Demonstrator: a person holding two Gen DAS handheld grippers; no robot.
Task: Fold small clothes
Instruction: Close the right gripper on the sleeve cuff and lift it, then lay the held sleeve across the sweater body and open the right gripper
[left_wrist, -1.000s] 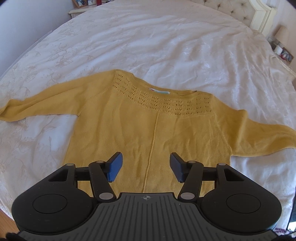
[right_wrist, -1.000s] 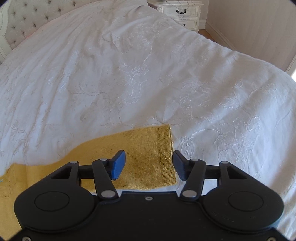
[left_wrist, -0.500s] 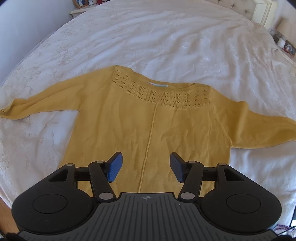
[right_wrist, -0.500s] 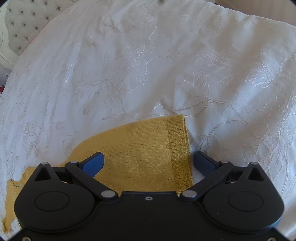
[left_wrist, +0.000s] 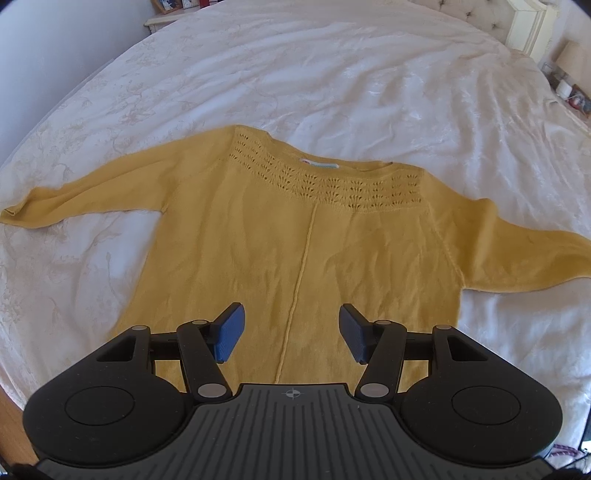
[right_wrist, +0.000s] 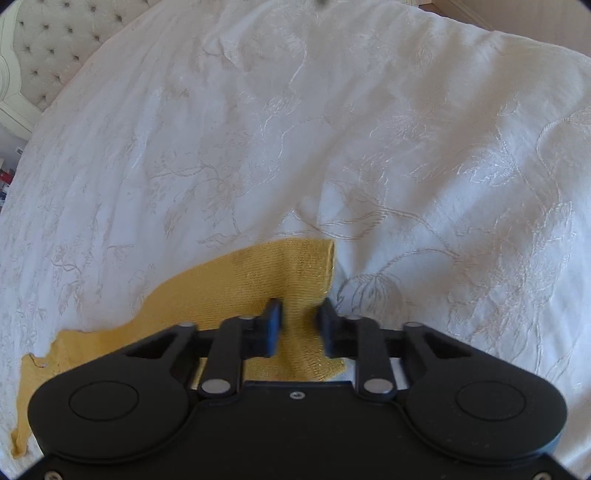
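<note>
A mustard-yellow knit sweater (left_wrist: 314, 236) lies flat on the white bed, neck away from me, both sleeves spread out. My left gripper (left_wrist: 291, 332) is open and empty, hovering over the sweater's lower front near its centre seam. In the right wrist view, my right gripper (right_wrist: 299, 325) is shut on the cuff end of the sweater's right sleeve (right_wrist: 258, 280), and the knit bunches up between the blue pads.
The white embroidered bedspread (left_wrist: 332, 74) covers the whole bed. A tufted headboard (right_wrist: 48, 48) is at the far end. A nightstand (left_wrist: 569, 88) with small items stands beside the bed. The bed's near edge and wooden floor (left_wrist: 9, 410) show at lower left.
My right gripper opened wide over the sleeve cuff, then closed on it. My left gripper rose slightly above the sweater and stayed open.
</note>
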